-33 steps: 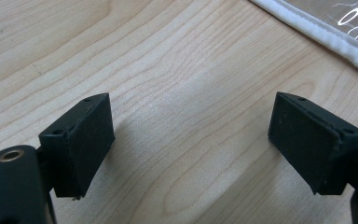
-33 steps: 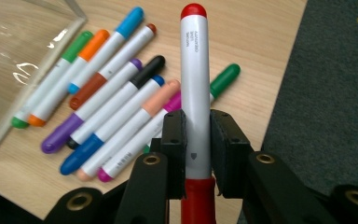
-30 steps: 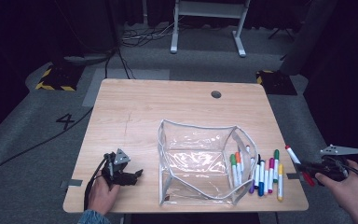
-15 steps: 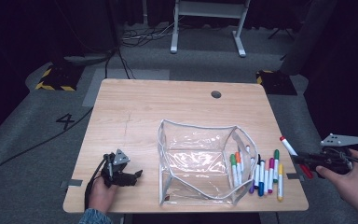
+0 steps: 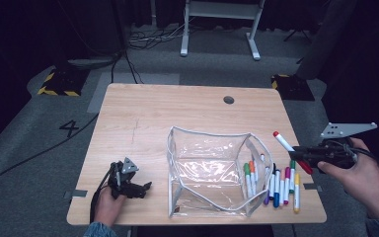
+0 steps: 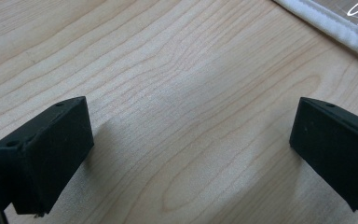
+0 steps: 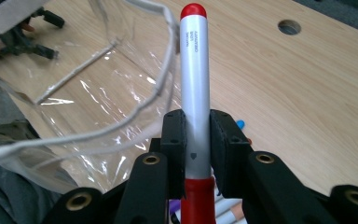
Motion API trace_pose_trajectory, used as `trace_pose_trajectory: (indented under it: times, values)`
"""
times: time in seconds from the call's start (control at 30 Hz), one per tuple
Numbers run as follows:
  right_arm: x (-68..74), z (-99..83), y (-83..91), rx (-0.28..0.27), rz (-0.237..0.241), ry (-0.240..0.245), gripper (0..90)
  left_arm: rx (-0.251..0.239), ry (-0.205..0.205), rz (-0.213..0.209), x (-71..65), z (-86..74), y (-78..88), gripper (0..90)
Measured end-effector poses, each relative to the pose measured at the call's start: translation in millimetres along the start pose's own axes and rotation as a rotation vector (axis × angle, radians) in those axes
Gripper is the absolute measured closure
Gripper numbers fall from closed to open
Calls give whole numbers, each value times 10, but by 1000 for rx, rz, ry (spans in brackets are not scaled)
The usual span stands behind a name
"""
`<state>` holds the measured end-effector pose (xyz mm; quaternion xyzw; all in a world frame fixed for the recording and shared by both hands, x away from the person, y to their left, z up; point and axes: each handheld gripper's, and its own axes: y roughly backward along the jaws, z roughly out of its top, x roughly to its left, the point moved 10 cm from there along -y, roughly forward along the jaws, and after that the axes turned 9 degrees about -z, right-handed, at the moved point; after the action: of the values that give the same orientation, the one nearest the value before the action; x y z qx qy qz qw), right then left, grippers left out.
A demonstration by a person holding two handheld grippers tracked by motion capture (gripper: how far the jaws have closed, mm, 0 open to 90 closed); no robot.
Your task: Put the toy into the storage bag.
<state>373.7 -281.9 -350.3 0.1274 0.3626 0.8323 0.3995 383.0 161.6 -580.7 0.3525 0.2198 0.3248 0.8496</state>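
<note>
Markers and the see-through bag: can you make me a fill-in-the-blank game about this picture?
1. The right gripper holds a marker with a ____ cap.
2. The left gripper has its jaws ____, with bare table between them.
3. The other markers lie on the table, outside the clear ____.
4. The round hole is near the table's ____ edge.

Missing words: red; open; bag; far

Red marker (image 7: 195, 93) lower end cut off by the right gripper view's bottom edge; tiny barrel lettering unreadable.

Matt wood table (image 5: 177, 113); glossy clear-plastic pouch (image 5: 207, 168).
</note>
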Motion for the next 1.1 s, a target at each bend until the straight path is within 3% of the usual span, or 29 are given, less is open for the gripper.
trace_pose_trajectory:
  times: [0.43,0.77,1.1]
  values:
    - [477,378,-60,-18,102,84,768,1,7,5,6,16,-12,0]
    - [826,541,-163,-2,170,168,768,1,7,5,7,16,-13,0]
    - [1138,650,-254,11,250,215,768,-2,7,6,7,17,-14,0]
